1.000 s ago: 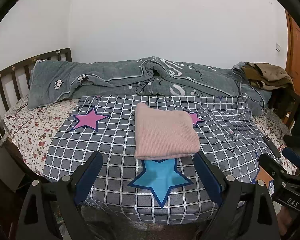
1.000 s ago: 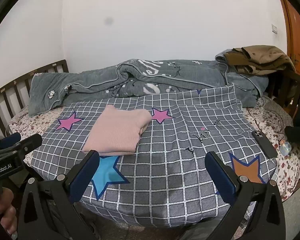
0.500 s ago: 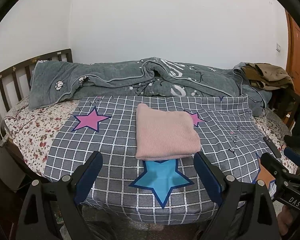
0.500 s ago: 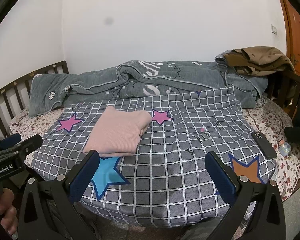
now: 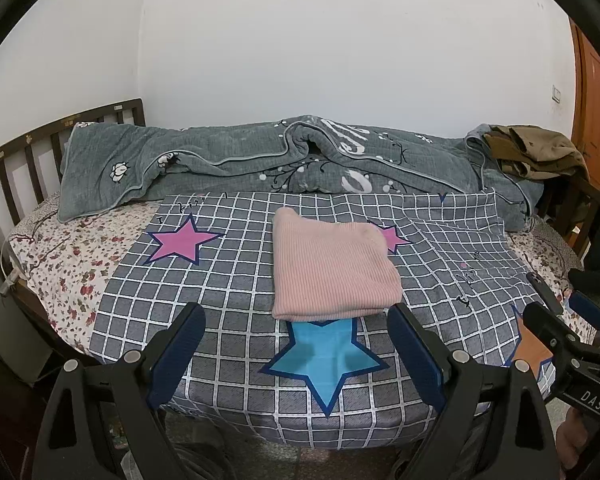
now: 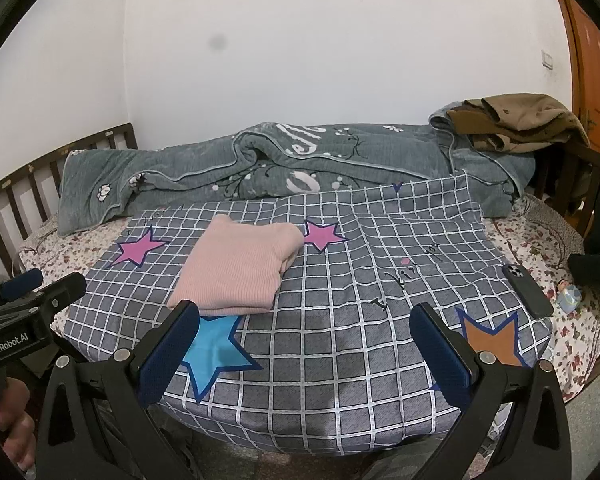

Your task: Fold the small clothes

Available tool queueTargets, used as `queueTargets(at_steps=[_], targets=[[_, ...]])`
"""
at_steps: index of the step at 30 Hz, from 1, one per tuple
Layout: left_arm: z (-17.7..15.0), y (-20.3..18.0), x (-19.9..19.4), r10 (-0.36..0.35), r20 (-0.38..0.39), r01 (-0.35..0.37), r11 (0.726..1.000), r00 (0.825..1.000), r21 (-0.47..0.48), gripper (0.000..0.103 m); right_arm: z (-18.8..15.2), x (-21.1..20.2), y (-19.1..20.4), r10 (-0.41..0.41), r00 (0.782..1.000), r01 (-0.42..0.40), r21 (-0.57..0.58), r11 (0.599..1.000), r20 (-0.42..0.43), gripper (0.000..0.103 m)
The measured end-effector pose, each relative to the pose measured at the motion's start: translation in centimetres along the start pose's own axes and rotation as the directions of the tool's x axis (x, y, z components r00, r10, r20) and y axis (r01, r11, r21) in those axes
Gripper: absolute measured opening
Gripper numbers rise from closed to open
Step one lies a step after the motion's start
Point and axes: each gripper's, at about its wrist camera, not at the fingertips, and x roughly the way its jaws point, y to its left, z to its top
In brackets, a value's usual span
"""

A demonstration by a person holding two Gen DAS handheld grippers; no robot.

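A pink ribbed garment (image 5: 332, 268) (image 6: 238, 270) lies folded into a flat rectangle on the grey checked sheet (image 5: 228, 272) (image 6: 360, 280) with coloured stars. My left gripper (image 5: 296, 330) hangs open over the bed's near edge, just short of the garment, nothing between its blue pads. Further right, my right gripper (image 6: 304, 330) is open too, over bare sheet, with the garment ahead and to its left. Each gripper shows at the edge of the other's view: the right gripper (image 5: 560, 320) and the left gripper (image 6: 32, 288).
A crumpled grey quilt (image 5: 260, 164) lies along the wall side of the bed. Brown clothes (image 6: 516, 120) are piled at the far right. A dark phone (image 6: 526, 290) and a small object (image 6: 568, 298) rest near the right edge. A wooden headboard (image 5: 20, 152) stands at left.
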Motion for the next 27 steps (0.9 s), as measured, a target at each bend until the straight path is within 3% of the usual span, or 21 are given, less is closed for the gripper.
queueTargets(at_steps=[27], targets=[[0.54,0.48,-0.31,-0.007,0.020,0.006,1.000,1.000,0.016,0.092,0.28,-0.38,0.32,-0.001,1.000,0.001,-0.003,1.000,0.011,0.103]])
